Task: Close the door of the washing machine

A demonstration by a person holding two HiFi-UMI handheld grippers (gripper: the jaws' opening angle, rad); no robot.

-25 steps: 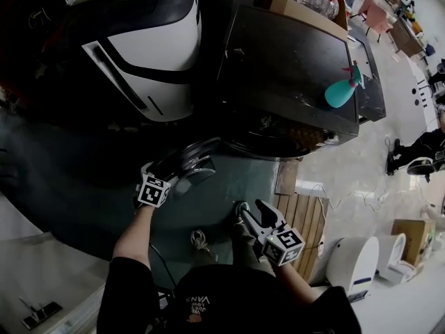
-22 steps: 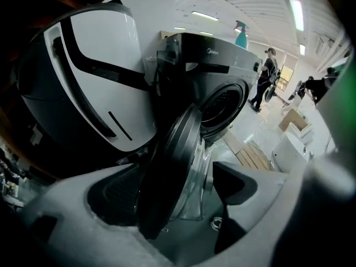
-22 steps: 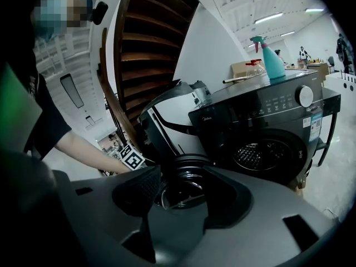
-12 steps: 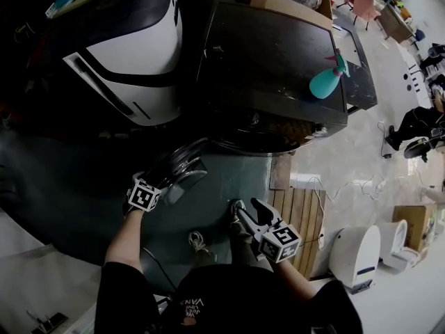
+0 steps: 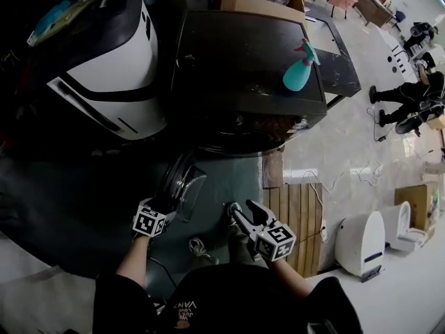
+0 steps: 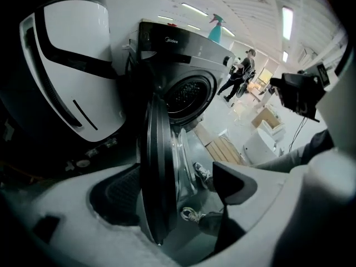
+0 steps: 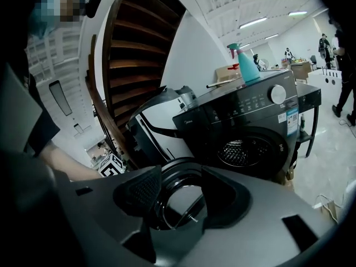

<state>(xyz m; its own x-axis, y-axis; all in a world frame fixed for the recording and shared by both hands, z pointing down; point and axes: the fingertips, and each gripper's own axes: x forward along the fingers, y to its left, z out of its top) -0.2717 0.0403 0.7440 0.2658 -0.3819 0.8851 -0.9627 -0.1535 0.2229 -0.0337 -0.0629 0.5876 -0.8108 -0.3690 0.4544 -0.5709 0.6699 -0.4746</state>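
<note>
The dark front-loading washing machine [image 5: 243,61] stands ahead with its round drum opening [image 7: 245,149] uncovered. Its glass door [image 5: 182,183] hangs swung out on the left, seen nearly edge-on in the left gripper view. My left gripper [image 5: 163,211] is open, and the door rim [image 6: 156,171] stands between its jaws, close to the left pad [image 6: 114,199], with a gap to the right one. My right gripper [image 5: 243,209] is open and holds nothing. It hovers over the floor in front of the machine, facing the door [image 7: 175,166] from a distance.
A teal spray bottle [image 5: 297,72] stands on the machine's top. A white and black appliance [image 5: 104,82] is on the left, a wooden pallet [image 5: 295,214] on the right and a white unit [image 5: 361,242] beyond it. A person [image 5: 410,96] stands far right.
My left gripper has come back toward me with the door rim between its jaws, and the door now shows more edge-on. The right gripper has hardly moved. The head view has shifted.
</note>
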